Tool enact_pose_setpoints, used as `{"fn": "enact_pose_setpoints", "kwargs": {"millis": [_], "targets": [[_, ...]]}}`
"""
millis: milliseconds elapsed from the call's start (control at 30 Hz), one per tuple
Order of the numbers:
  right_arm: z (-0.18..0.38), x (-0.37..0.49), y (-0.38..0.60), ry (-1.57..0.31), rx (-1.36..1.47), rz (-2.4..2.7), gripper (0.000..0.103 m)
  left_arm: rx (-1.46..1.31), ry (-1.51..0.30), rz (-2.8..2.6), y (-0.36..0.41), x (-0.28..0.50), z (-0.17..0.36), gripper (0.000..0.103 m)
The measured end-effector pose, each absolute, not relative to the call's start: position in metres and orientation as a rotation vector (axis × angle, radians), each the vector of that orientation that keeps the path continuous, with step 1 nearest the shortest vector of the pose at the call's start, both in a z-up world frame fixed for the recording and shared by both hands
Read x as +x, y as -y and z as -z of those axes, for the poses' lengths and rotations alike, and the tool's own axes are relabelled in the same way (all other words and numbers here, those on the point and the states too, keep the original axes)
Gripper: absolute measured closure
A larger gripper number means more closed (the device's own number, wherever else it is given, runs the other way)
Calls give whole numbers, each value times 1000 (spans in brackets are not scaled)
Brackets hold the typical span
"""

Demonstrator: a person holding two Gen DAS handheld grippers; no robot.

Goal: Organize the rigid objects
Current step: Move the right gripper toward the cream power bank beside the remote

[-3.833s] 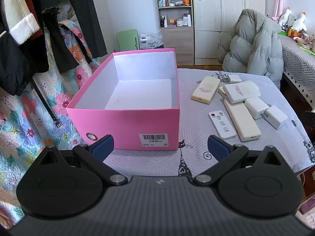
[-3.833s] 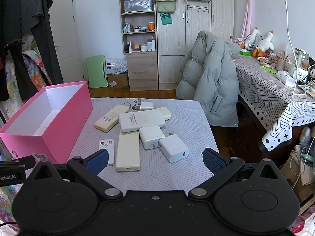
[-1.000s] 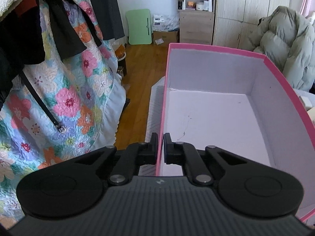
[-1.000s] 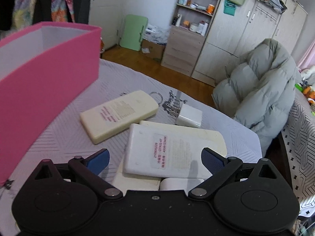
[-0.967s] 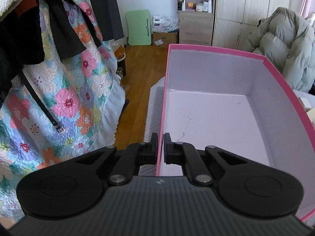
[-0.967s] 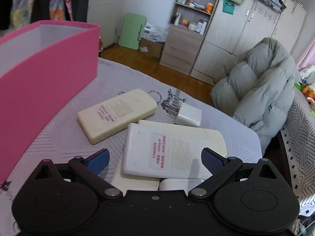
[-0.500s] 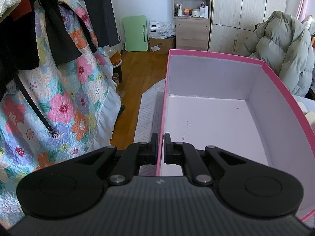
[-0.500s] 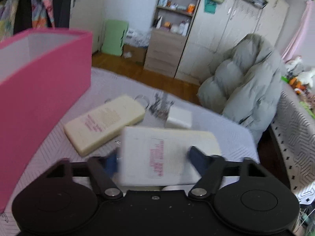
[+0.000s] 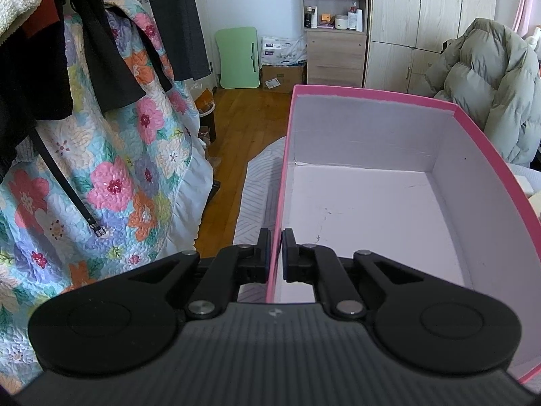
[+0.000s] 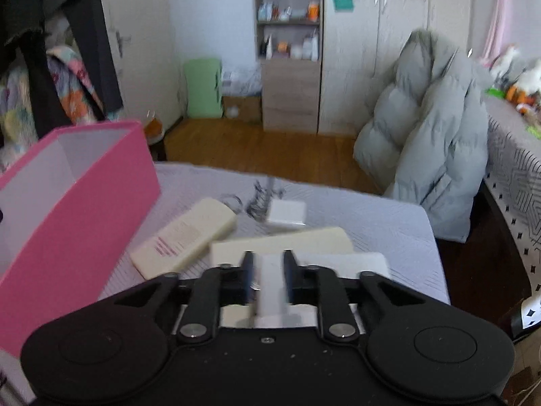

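Observation:
My left gripper point(image 9: 276, 253) is shut on the near left wall of the pink box point(image 9: 372, 93), one finger outside and one inside. The box's white inside holds nothing. In the right wrist view the same pink box point(image 10: 84, 203) stands at the left of the grey-clothed table point(image 10: 389, 223). My right gripper point(image 10: 268, 270) hangs over the pile of white and cream devices with its jaws closing. A blurred white block point(image 10: 270, 291) fills the gap between the pads. Beyond lie a cream slab point(image 10: 186, 237), a long cream slab point(image 10: 280, 242), a white slab point(image 10: 351, 260) and a small white charger point(image 10: 285, 213).
A grey puffer jacket point(image 10: 432, 142) hangs on a chair behind the table's far right corner. A floral quilt point(image 9: 111, 182) and dark hanging clothes point(image 9: 101, 50) stand left of the box. A patterned table point(image 10: 514, 165) is at the far right. The wooden floor lies beyond.
The right gripper's jaws went from wide open to narrow, now with a white block between them, while it rose and drew back from the pile. The left gripper kept its hold on the box wall.

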State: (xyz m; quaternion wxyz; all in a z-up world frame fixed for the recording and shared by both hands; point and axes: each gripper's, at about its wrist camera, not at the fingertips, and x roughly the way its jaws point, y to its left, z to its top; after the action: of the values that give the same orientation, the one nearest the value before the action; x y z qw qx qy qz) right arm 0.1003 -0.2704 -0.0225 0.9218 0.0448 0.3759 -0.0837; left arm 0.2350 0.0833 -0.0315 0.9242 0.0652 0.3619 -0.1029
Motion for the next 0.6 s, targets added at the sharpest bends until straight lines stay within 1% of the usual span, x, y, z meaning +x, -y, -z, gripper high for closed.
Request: {"fn": "enact_pose_setpoints", "kwargs": {"millis": [33,67,167,300,400,500,567,600], "targets": [[21,102,278,-799,95,173,66,133,-743,211,-83,235,32,97],[19,101,285,-813,104,183,64,132,-743,211,-83,235,32,97],[17,97,296,-863,176,119,63,129,-744,207,-82,235,30,97],[29,87,279,-949,296,-33,61,141,-743,196,-79,234,30,96],[44,84,260,-1014,325,-73,54,150,-742,194,-79,233,30,96],[57,88,245,-1057,272,-17,48,159,-741,195,-78,233,30,96],[62,94,238,-1063,244,10,39,165,-740,196,-78,233,31,96],[63,98,236,-1067,240,13,38,167,-739,196,-77,232,31,96]]}}
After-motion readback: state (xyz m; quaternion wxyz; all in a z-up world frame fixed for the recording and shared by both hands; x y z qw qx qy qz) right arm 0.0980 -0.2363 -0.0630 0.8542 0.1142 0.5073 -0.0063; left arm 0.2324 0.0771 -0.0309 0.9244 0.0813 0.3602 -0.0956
